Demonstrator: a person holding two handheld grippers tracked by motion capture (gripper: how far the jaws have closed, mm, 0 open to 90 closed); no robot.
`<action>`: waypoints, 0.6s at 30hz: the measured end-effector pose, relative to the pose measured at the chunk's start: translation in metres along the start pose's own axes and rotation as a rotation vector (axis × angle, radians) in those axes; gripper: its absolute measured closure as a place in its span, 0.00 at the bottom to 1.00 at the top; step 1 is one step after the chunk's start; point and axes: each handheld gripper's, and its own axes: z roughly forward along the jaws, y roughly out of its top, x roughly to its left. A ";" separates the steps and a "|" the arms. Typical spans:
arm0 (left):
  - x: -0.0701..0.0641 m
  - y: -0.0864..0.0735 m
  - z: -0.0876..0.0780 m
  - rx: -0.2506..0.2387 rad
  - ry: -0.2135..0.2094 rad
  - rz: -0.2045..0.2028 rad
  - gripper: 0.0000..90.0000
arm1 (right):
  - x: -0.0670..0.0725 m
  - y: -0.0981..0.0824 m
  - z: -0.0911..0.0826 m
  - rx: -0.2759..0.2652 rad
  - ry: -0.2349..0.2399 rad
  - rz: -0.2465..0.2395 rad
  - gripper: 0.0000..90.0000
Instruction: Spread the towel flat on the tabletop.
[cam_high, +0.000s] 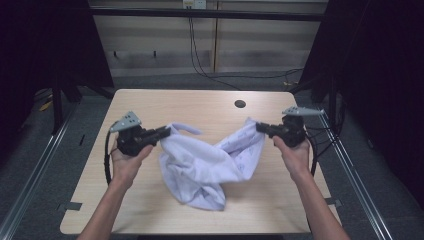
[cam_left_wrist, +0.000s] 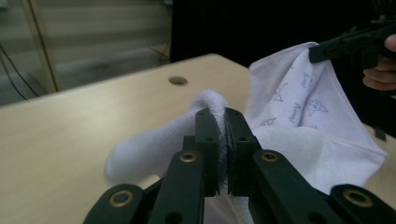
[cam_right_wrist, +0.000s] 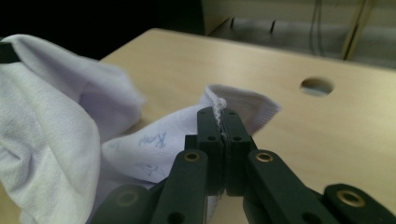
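Observation:
A white cloth (cam_high: 205, 167) with faint blue prints hangs between my two grippers above the wooden table (cam_high: 150, 105); its lower folds sag onto the tabletop. My left gripper (cam_high: 166, 131) is shut on the cloth's left edge, and in the left gripper view the hem (cam_left_wrist: 212, 100) bulges over the black jaws (cam_left_wrist: 224, 122). My right gripper (cam_high: 261, 127) is shut on the opposite edge, where a stitched hem (cam_right_wrist: 243, 100) is pinched between the jaws (cam_right_wrist: 223, 120). In the left gripper view the right gripper (cam_left_wrist: 322, 51) holds up the cloth's far corner.
A round cable hole (cam_high: 240, 104) sits in the table near its back edge. Metal rails (cam_high: 35, 175) run along the floor on both sides. Black cables (cam_high: 210, 72) trail over the floor behind the table, below a pale wall.

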 end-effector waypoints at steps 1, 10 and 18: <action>0.002 0.008 -0.003 -0.032 0.012 -0.021 0.96 | -0.001 0.010 -0.001 -0.022 -0.015 -0.002 0.98; 0.024 0.074 -0.033 -0.174 0.123 -0.024 0.96 | -0.009 0.100 -0.013 -0.121 -0.125 -0.021 0.98; 0.021 0.068 -0.056 -0.153 0.131 0.021 0.96 | -0.015 0.119 -0.046 -0.219 -0.148 -0.014 0.98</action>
